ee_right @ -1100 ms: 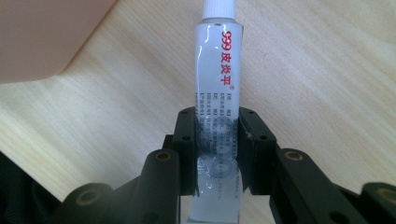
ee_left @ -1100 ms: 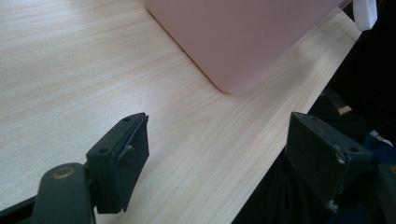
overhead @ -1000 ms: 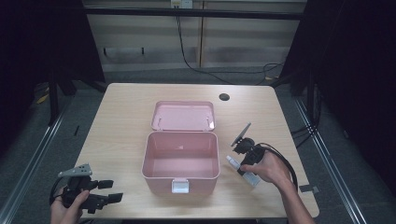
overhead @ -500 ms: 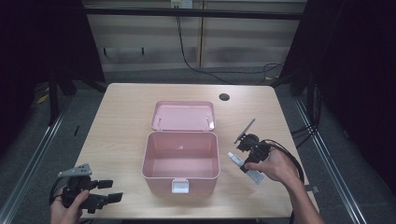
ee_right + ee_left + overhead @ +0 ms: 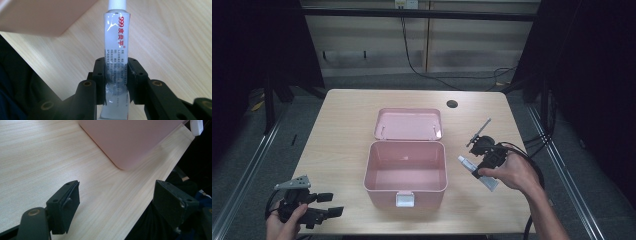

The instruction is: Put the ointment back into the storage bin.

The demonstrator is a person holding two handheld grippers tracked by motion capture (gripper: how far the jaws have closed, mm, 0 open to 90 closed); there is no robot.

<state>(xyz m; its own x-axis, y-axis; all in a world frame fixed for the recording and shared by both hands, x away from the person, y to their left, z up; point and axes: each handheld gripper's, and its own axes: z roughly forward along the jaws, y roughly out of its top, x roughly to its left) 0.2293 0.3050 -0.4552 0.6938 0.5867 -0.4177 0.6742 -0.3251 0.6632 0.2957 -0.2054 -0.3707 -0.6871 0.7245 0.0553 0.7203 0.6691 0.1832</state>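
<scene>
right gripper view: right gripper [image 5: 116, 75] clamps tube [image 5: 116, 42]

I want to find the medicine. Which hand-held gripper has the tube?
The right hand-held gripper: it pinches the white tube. The left hand-held gripper is open and empty.

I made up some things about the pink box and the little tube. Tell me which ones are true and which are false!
1. The right gripper is squeezing a white tube. True.
2. The pink box has its lid shut. False: the lid lies open behind it, and the inside looks empty.
3. The left gripper is holding the box. False: its jaws stand open over the table with nothing between them.
4. The tube has red writing on it. True.
5. The tube is already in the box. False: it is outside, to the right of the box in the high view.
</scene>
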